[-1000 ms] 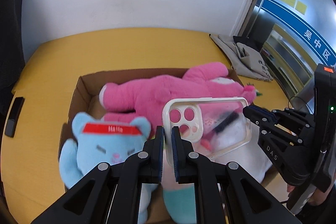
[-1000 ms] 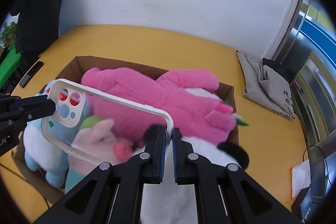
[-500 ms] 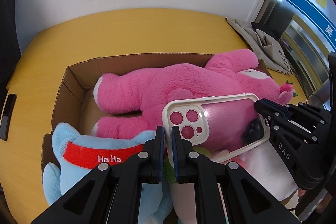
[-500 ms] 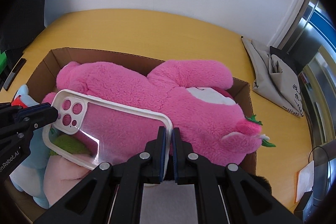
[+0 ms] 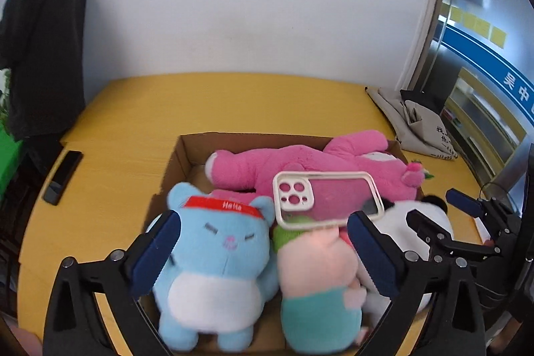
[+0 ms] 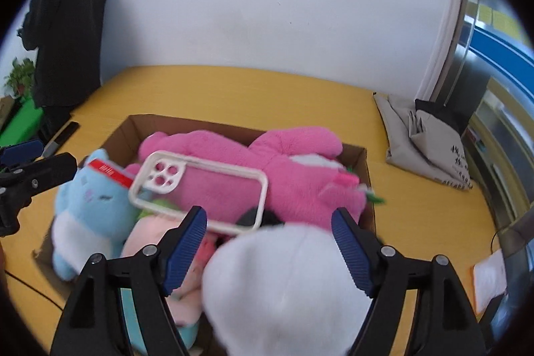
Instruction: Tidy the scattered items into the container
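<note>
A clear phone case (image 5: 327,199) (image 6: 200,189) with a white rim lies loose on top of the soft toys in the cardboard box (image 5: 187,149) (image 6: 133,122). It rests across the pink bear (image 5: 300,162) (image 6: 300,162), beside the blue cat (image 5: 220,242) (image 6: 90,199) and above the pink pig (image 5: 317,262). My left gripper (image 5: 263,222) (image 6: 50,154) hovers over the box's near side, its jaws opening wide, with no pad on the case. My right gripper (image 6: 267,212) (image 5: 434,209) hangs over the white panda (image 6: 283,272), jaws also opening and holding nothing.
The box stands on a yellow table (image 5: 233,102). A black handset (image 5: 63,175) lies at the left, a grey cloth bag (image 5: 417,125) (image 6: 427,135) at the back right, and a white pad (image 6: 487,279) at the right edge. A dark coat (image 5: 43,39) hangs on the left.
Both grippers were shut on opposite ends of the phone case over the box; now both have opened and pulled back and up, and the case lies free on the toys.
</note>
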`<state>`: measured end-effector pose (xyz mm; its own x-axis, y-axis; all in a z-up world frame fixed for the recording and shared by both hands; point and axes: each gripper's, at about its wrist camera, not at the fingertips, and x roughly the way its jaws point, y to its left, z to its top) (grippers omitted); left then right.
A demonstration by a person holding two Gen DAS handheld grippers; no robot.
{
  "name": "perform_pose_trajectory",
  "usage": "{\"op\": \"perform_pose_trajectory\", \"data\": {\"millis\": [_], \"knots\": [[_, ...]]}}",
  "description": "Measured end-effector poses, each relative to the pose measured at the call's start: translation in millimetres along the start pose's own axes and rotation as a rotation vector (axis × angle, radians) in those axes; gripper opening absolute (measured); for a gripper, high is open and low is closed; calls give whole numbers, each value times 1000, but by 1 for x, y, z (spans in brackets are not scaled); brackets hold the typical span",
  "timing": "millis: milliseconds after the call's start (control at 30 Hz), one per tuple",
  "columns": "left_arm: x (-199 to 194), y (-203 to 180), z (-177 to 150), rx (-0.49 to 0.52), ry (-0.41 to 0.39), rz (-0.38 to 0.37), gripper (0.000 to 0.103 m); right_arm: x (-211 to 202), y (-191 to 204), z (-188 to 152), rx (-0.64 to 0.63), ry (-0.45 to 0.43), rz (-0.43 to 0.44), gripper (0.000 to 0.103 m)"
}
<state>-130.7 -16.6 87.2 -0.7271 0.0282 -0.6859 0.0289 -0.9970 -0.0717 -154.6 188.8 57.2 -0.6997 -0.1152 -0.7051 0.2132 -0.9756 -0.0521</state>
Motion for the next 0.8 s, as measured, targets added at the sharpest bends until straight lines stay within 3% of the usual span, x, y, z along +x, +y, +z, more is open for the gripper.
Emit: {"op": "perform_pose_trajectory", "data": {"millis": [133,233,367,800], "knots": [[-35,-7,-47,-15,-45,58,103,-37,7,-46,30,-27,50,77],[-43,-4,-88,-47,-18,42,103,-63,11,-82,44,-43,101,77],[-44,-10,-128,-7,19,58,103,-94,13,-108,38,-67,69,77],[-64,-31,-166,27,54,11,103,-106,15,-143,33,-8,-7,77]]}}
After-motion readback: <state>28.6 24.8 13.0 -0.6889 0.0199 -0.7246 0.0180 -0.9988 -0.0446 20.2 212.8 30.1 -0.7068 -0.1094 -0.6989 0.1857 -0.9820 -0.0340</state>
